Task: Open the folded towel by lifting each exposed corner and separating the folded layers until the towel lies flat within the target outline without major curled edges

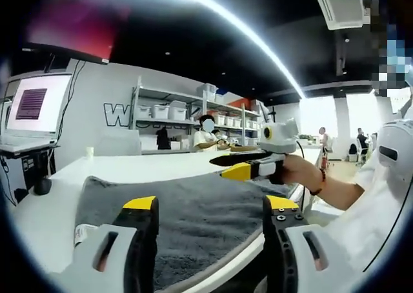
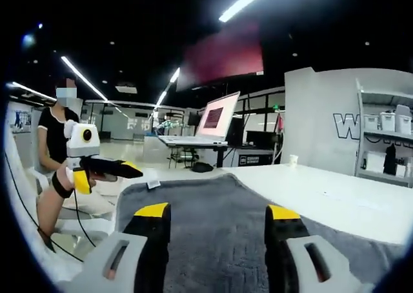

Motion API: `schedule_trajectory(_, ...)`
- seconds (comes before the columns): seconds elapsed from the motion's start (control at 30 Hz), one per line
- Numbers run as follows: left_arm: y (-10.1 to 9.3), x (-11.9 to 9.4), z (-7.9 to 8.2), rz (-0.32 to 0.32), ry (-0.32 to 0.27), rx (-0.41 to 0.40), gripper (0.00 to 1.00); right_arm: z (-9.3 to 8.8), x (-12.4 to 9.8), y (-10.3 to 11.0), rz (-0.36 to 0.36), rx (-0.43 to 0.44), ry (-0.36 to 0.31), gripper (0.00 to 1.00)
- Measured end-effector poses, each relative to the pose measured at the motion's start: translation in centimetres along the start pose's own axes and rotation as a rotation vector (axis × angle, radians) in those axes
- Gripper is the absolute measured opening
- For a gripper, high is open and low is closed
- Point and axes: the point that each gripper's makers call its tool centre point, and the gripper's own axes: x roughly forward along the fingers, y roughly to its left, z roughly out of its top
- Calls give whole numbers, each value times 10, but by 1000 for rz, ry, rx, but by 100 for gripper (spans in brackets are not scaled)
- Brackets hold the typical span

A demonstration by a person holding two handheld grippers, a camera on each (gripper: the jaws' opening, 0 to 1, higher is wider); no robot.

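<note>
A dark grey towel (image 1: 200, 206) lies spread on the white table (image 1: 129, 167), with a small white label at its near left edge. My left gripper (image 1: 210, 206) hovers just above it, jaws wide apart and holding nothing. My right gripper (image 1: 222, 166) comes in from the right, held by a hand above the towel's far right part. In the right gripper view the towel (image 2: 213, 209) stretches ahead under my right gripper (image 2: 218, 212), which is open and holds nothing. My left gripper (image 2: 132, 170) floats over the towel's left edge, near the white label (image 2: 153, 184).
Bare white table (image 2: 335, 196) runs along the towel's far side, with a small cup (image 2: 293, 159) on it. A laptop with a pink screen (image 2: 216, 117) stands on a desk behind. Shelves with bins (image 1: 164, 112) line the wall, and people stand in the background.
</note>
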Motion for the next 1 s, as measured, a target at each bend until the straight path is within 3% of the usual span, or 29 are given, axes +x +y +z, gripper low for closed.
schedule_trajectory(0.03, -4, 0, 2, -11, -2, 6, 63, 5, -17, 5, 6, 1, -31, 58)
schedule_trajectory(0.2, -8, 0, 5, -20, -12, 8, 65, 6, -31, 7, -6, -8, -35, 62)
schedule_trajectory(0.23, -10, 0, 6, -25, -17, 10, 66, 6, -40, 4, -35, -31, -26, 62)
schedule_trajectory(0.73, -31, 8, 8, -77, -17, 33, 69, 7, -86, 20, -49, -64, -43, 67)
schedule_trajectory(1.0, -35, 11, 6, -89, -14, 37, 70, -3, -106, 18, -78, -65, -33, 68)
